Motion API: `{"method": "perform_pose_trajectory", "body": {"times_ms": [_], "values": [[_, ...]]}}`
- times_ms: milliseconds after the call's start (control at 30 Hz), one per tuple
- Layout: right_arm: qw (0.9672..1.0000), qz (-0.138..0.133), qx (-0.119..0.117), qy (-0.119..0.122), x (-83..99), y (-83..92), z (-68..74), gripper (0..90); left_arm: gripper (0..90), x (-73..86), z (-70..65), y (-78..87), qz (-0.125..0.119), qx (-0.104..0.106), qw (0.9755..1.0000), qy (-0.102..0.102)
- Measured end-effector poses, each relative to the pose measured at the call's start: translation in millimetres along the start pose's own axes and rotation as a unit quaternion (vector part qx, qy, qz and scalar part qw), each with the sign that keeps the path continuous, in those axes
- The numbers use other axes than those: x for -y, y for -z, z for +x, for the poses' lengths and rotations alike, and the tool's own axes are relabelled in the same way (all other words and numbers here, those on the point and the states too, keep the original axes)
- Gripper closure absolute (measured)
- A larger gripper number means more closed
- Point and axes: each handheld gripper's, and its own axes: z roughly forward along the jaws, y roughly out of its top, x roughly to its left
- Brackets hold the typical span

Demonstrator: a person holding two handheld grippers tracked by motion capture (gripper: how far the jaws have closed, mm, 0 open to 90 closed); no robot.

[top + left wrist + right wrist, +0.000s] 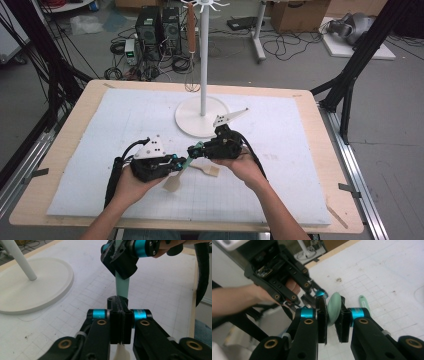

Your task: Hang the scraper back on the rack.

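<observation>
A spatula with a mint-green handle point(122, 287) and a cream head point(172, 182) hangs above the mat between both hands. My left gripper point(179, 161) is shut on the handle near the head, its jaws point(117, 300) pressed flat on it. My right gripper point(192, 150) meets it from the right, and the handle's rounded end point(334, 308) sits pinched between its pads point(333, 312). In the left gripper view the right gripper point(121, 263) clamps the far end of the handle.
A second utensil point(207, 170) with a mint handle point(364, 302) lies on the white gridded mat point(125, 130) beneath the right hand. A white stand point(202, 117) with a round base rises behind, and a whisk point(191, 35) hangs from it.
</observation>
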Motion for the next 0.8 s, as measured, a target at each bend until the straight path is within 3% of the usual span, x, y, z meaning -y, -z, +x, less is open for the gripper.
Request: {"method": "perform_pose_trajectory", "body": {"times_ms": [67,167,300,400,533,600,800], "values": [[0.9998,0.002,0.007,0.017,-5.6,3.1,4.1,82.2,75.9,-1.7,3.1,1.3,0.0,0.024,0.9997,0.01],[0.9994,-0.003,0.011,0.031,-14.2,7.1,8.2,82.2,71.4,-4.1,3.8,2.8,0.002,0.03,0.9995,0.006],[0.9978,0.006,0.005,0.067,-23.1,5.6,15.6,82.2,71.5,-4.8,6.1,1.9,0.003,0.038,0.9992,0.012],[0.997,0.01,0.003,0.076,-27.0,3.5,19.9,82.1,76.1,-4.5,6.5,1.3,0.009,0.047,0.9988,0.009],[0.9963,0.01,-0.003,0.085,-30.6,2.4,22.1,82.0,81.4,-5.1,6.2,1.3,0.001,0.055,0.9984,0.011],[0.9969,0.002,-0.007,0.078,-31.1,2.2,22.8,81.4,82.3,-5.7,6.3,1.8,-0.002,0.056,0.9983,0.014],[0.9968,-0.019,0.003,0.078,-28.5,2.1,23.2,73.2,83.5,-6.5,9.1,6.4,-0.039,0.055,0.9968,0.043]]}}
